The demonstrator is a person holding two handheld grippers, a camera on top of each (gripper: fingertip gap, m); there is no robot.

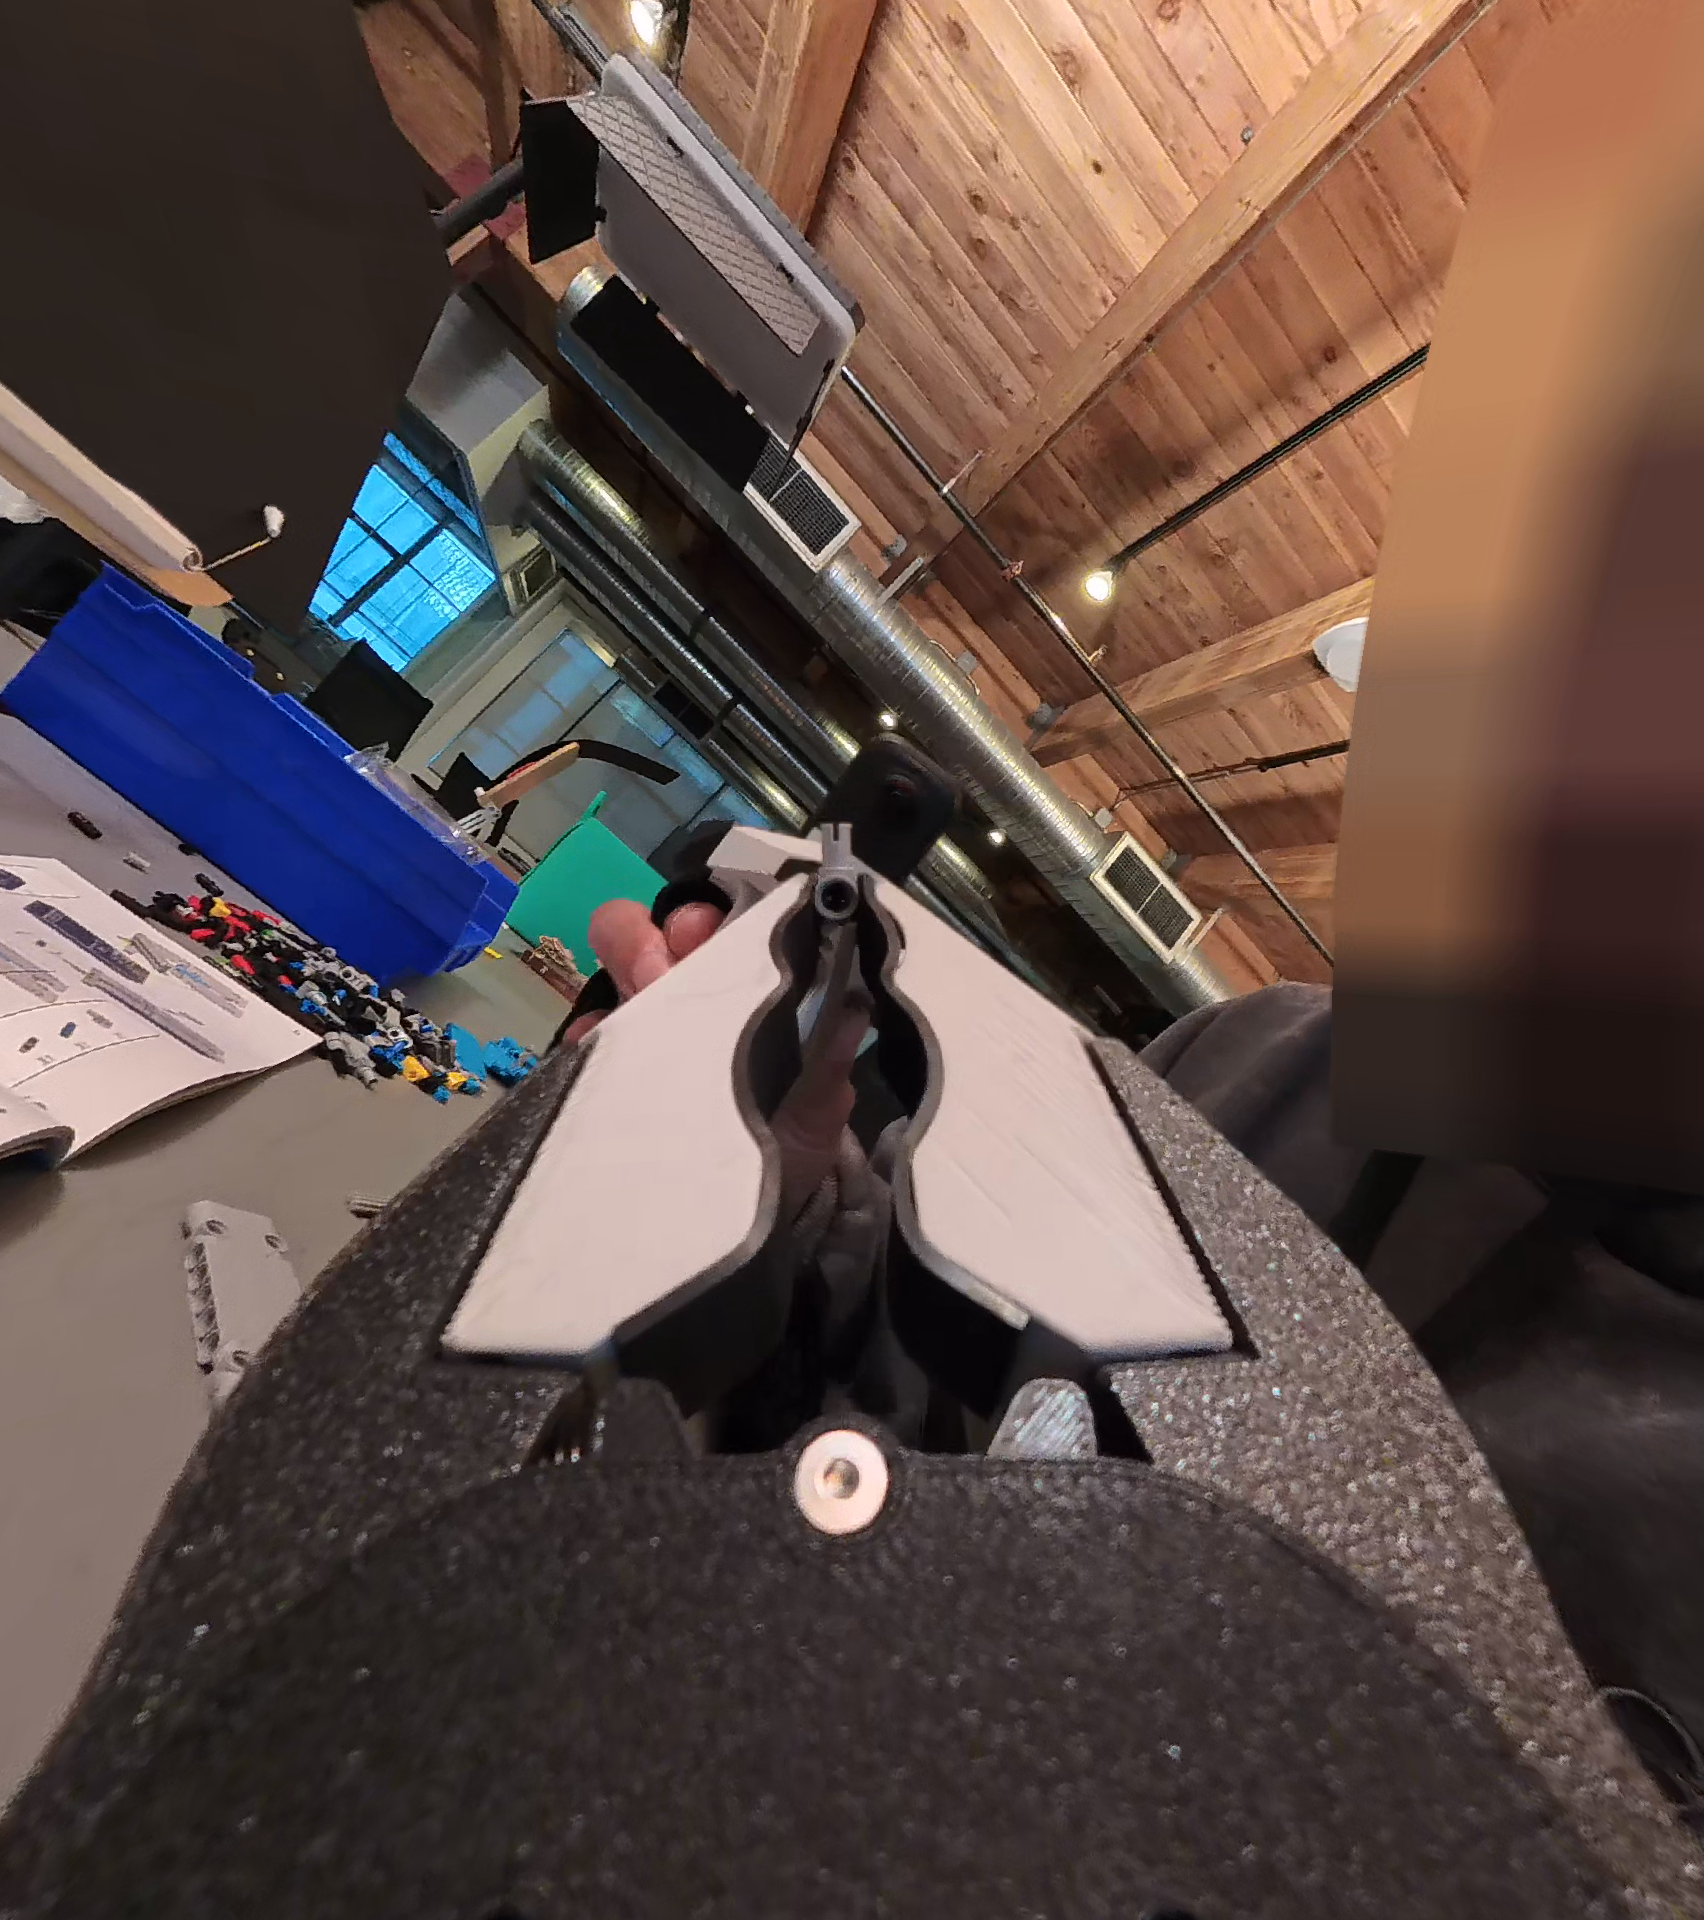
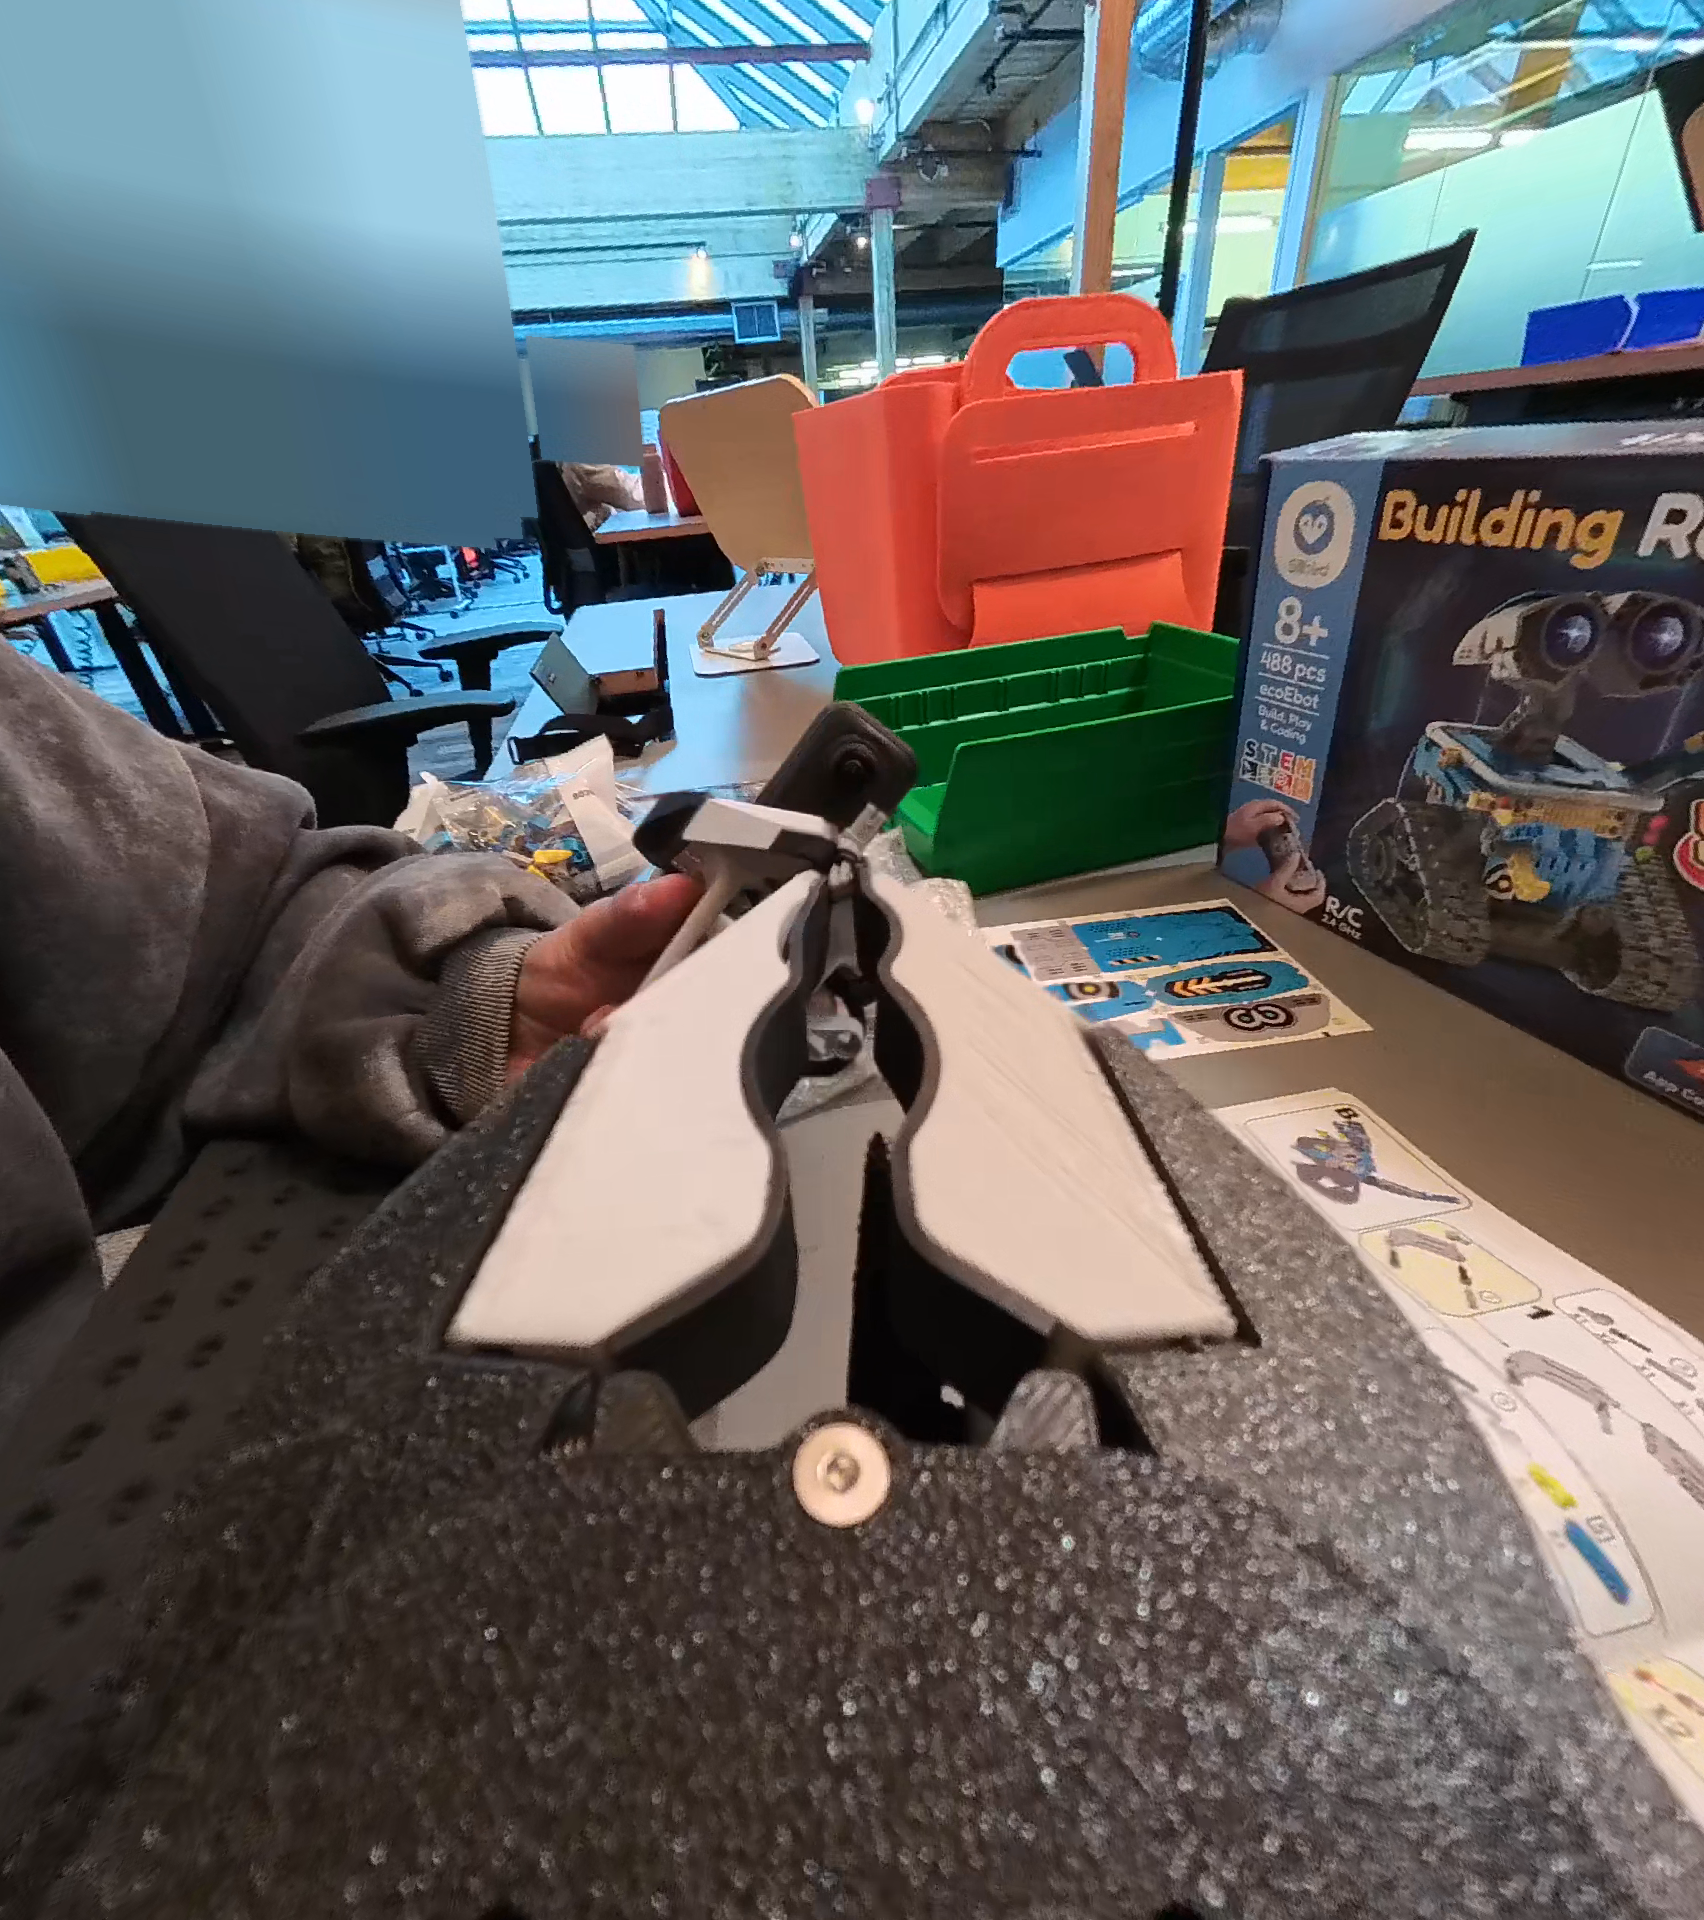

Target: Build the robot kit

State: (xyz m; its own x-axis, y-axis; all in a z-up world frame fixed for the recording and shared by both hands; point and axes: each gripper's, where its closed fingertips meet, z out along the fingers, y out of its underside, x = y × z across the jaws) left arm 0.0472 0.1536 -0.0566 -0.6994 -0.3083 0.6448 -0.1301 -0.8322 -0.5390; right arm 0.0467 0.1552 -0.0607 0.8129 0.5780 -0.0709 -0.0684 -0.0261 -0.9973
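Note:
My left gripper [image 1: 835, 902] points up and away from the grey table and is shut on a slim grey building piece [image 1: 833, 891] that I see end-on at its tips. My right gripper [image 2: 843, 883] is shut on a small dark building piece [image 2: 840, 871] at its tips. The two grippers meet tip to tip above the table edge. The right gripper's body and camera [image 1: 892, 812] show just beyond the left tips. The left gripper [image 2: 754, 831] shows just beyond the right tips, held by a hand [image 2: 599, 956] in a grey sleeve.
On the grey table [image 1: 48, 1403] are a blue bin [image 1: 235, 769], an open instruction booklet [image 1: 48, 997], a pile of small coloured pieces [image 1: 339, 987] and a grey beam [image 1: 224, 1288]. Also there: green bin [image 2: 1056, 748], orange bag [image 2: 1014, 509], kit box [image 2: 1554, 748], sticker sheet [image 2: 1180, 977]. The grippers are tip to tip, or close to it.

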